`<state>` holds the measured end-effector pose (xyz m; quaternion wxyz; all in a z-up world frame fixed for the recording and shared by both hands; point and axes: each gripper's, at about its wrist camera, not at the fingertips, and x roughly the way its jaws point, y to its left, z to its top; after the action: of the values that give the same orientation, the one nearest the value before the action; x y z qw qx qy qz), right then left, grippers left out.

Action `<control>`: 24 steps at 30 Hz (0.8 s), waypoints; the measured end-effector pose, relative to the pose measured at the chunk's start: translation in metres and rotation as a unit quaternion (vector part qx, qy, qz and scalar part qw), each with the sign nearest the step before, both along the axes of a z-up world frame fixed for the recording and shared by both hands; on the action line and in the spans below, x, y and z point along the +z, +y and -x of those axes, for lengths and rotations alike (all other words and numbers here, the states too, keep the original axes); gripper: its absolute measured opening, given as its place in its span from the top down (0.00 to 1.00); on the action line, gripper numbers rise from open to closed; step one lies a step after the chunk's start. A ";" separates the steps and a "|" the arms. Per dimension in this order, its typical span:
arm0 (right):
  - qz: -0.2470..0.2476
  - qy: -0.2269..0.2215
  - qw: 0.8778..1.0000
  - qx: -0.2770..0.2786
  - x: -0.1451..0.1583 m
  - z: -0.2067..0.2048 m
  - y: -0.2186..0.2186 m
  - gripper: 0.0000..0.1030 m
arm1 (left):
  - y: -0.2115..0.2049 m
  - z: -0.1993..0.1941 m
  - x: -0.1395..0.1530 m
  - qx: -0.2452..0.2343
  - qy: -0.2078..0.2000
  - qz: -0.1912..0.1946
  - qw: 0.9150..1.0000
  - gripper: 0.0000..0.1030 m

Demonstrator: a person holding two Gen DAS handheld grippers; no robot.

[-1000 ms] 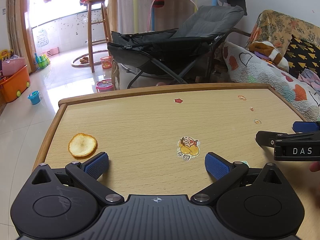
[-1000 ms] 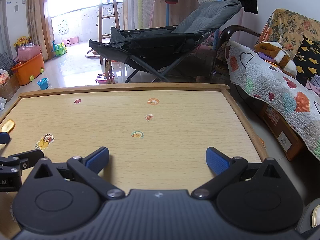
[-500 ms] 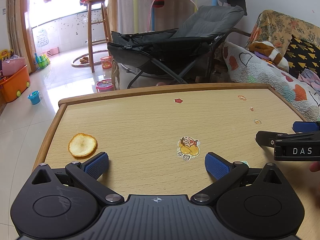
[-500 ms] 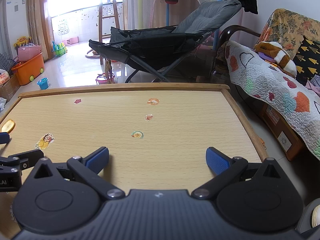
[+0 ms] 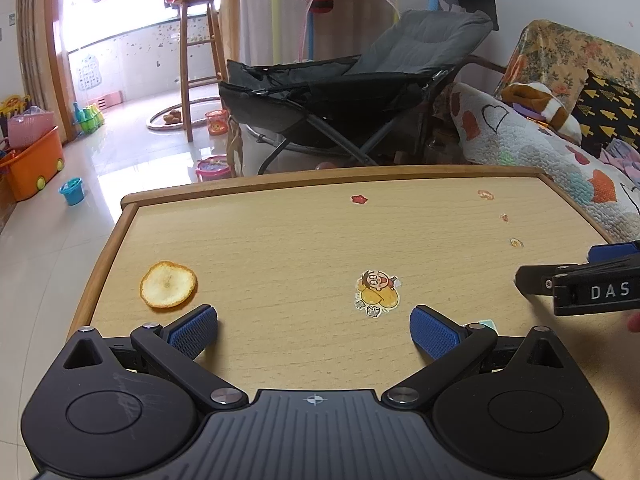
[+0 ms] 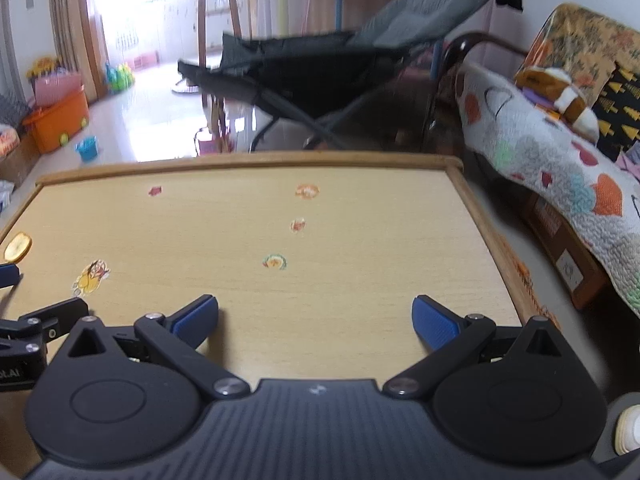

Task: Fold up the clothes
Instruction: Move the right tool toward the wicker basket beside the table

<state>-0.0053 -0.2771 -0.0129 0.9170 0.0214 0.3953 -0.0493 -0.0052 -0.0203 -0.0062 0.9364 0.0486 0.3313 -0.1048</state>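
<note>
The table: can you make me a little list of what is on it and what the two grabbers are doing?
table: wooden top with a raised rim
clothes: none in view on it
orange peel: near the left edge, lying flat
cartoon sticker: mid-table, ahead of the left gripper
small stickers: a few more farther back, one red
left gripper: open, holding nothing
right gripper: open, holding nothing; its picture is blurry

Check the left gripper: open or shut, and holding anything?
Open and empty. In its own view the left gripper has its blue pads spread wide, with only bare table between them. No clothes are in sight.
</note>
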 end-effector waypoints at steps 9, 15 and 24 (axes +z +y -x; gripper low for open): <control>0.043 -0.029 0.998 0.045 0.025 0.030 0.014 0.00 | 0.002 0.013 0.022 0.022 0.010 0.020 1.000 0.00; 0.038 -0.055 0.997 0.028 0.041 0.060 -0.001 0.00 | 0.007 0.043 0.037 0.043 0.014 0.056 0.997 0.00; -0.002 -0.066 0.997 -0.030 0.046 0.080 -0.033 0.00 | -0.001 0.073 0.042 0.036 0.031 0.077 0.996 0.00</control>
<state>-0.0857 -0.3105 0.0327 0.9393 0.0382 0.3328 -0.0742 -0.0777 -0.0210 0.0359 0.9298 -0.0387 0.3528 -0.0972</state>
